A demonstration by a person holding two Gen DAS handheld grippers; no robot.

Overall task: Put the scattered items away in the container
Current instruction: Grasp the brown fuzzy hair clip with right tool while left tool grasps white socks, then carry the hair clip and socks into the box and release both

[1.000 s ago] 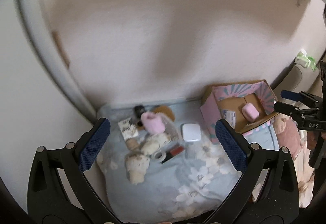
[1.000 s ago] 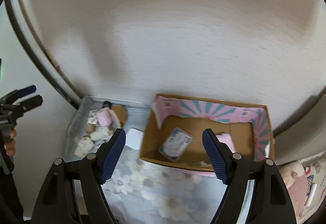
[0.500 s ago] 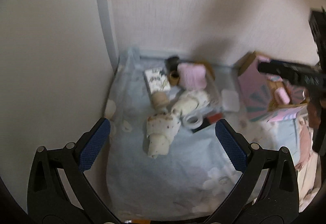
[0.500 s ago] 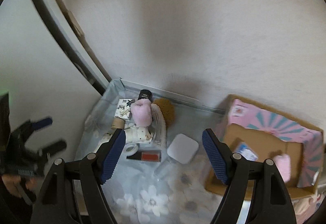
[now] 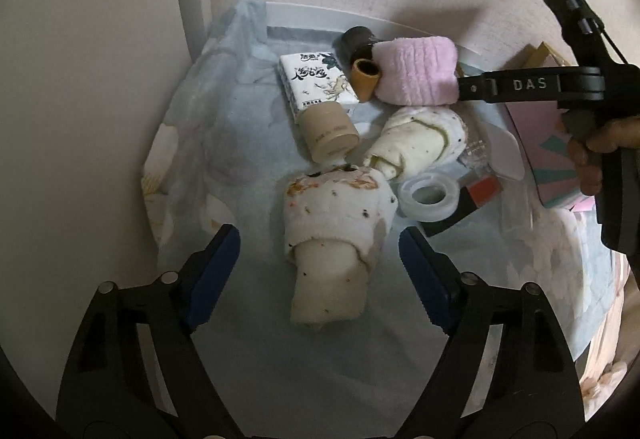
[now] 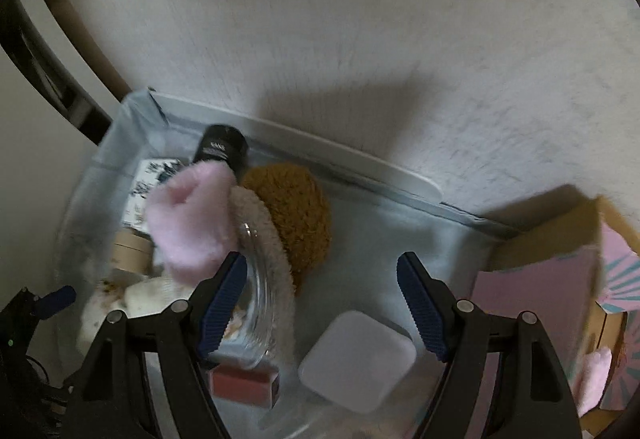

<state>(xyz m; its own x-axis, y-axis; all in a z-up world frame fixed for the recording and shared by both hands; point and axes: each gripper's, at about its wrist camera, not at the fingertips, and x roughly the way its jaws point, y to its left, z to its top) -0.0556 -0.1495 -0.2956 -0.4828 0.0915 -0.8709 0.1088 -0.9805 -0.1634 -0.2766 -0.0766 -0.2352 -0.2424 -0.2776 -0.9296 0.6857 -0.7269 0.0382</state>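
We hold the left tool (image 5: pixel 319 265) open around a speckled sock roll (image 5: pixel 334 235), right tool (image 6: pixel 320 303) open beside the pink cardboard box (image 6: pixel 560 279).

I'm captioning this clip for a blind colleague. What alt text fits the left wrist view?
The open left gripper hovers over a rolled speckled white sock on a pale blue floral cloth. Behind it lie a second rolled sock, a clear tape roll, a tissue pack and a pink towel roll.
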